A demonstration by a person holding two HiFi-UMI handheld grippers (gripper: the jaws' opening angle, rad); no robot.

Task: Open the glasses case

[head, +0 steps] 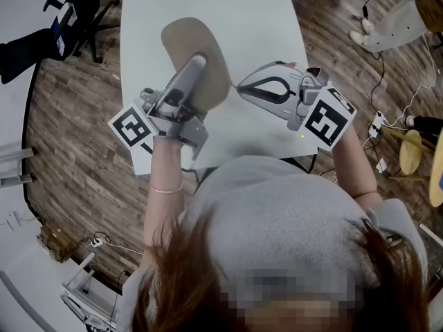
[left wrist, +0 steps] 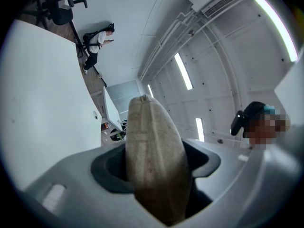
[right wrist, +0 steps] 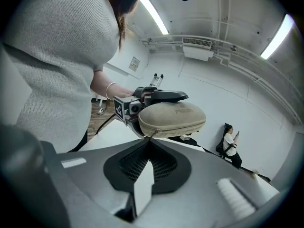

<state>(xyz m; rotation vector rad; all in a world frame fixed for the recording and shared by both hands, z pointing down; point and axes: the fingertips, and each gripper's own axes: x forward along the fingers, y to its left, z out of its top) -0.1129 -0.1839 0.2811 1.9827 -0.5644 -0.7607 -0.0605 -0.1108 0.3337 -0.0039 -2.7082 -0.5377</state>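
A beige fabric glasses case [head: 196,50] is held up above the white table [head: 263,19]. My left gripper [head: 196,75] is shut on it, one jaw on each broad side; in the left gripper view the case [left wrist: 154,151] stands edge-on between the jaws of that gripper [left wrist: 154,179]. My right gripper [head: 240,88] comes in from the right, shut, with its tip at the case's edge. In the right gripper view the case [right wrist: 173,118] looks zipped closed, and its small zipper pull [right wrist: 151,136] runs into the closed tips of my right gripper [right wrist: 148,142]. The left gripper [right wrist: 159,96] shows behind the case.
A black office chair [head: 76,12] stands on the wood floor at the far left. To the right are a round wooden stool [head: 414,151], floor cables and a seated person's legs [head: 394,26]. Another person [right wrist: 231,146] stands by the far wall.
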